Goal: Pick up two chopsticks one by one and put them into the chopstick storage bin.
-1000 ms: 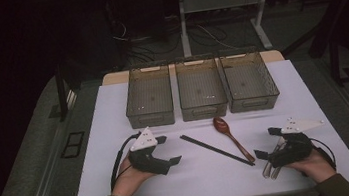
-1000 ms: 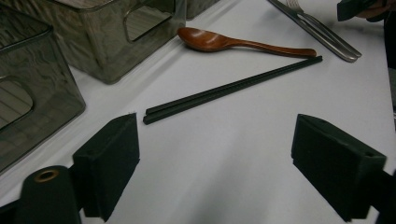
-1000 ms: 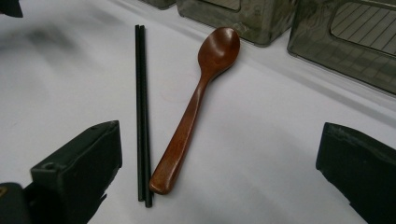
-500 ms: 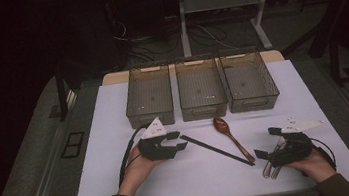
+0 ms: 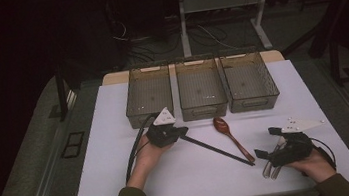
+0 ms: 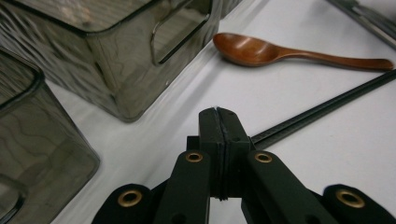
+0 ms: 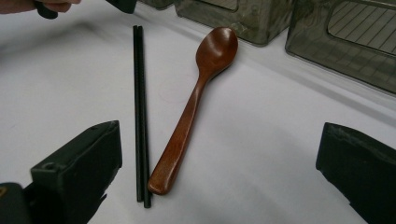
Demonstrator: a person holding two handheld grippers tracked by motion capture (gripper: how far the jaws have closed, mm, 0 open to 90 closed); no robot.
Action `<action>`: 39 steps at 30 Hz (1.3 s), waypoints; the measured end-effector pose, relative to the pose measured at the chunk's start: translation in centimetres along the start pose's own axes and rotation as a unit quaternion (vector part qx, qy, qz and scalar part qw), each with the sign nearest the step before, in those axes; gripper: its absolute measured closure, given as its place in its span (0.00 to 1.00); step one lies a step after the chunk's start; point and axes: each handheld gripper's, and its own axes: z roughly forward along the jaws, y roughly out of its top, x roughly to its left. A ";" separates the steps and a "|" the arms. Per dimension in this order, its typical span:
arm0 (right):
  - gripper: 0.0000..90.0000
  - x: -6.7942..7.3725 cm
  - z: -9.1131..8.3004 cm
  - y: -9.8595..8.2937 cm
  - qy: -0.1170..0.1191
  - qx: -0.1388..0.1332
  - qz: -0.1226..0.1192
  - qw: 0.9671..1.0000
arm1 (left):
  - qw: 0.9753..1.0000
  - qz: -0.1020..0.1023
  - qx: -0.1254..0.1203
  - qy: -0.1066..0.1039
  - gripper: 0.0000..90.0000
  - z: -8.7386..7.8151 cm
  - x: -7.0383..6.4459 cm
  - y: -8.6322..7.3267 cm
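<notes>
Left gripper [image 5: 182,131] jaws are pressed together, empty, just beside the far end of the black chopstick pair [image 5: 216,150], laid mid-surface. Right gripper [image 7: 219,172] jaws are held wide apart.

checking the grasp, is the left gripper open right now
No, in the left gripper view the left gripper has its jaws pressed together, at the end of the black chopsticks.

White table [image 5: 122,185] with three bins [image 5: 200,87], spoon [image 5: 230,134], chopsticks [image 5: 217,150].

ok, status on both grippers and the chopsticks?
Left gripper shut on chopsticks, near end. Right gripper open, idle. Wooden spoon lies alongside.
</notes>
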 end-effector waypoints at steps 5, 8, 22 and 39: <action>0.01 0.0 0.0 0.0 0.002 -0.001 -0.001 1.000 | 1.000 0.002 0.017 0.004 0.99 1.1 0.4 0.0; 0.01 0.0 0.0 0.0 0.002 0.000 0.002 1.000 | 1.000 0.003 0.020 0.001 0.99 1.7 0.7 0.1; 0.01 -0.1 -0.2 0.0 0.000 -0.002 0.002 1.000 | 0.998 0.017 0.056 0.004 0.99 2.9 0.7 0.1; 0.01 -0.1 -0.3 0.0 -0.004 -0.003 0.001 1.000 | 0.997 0.024 0.074 -0.013 0.99 1.6 0.0 -0.5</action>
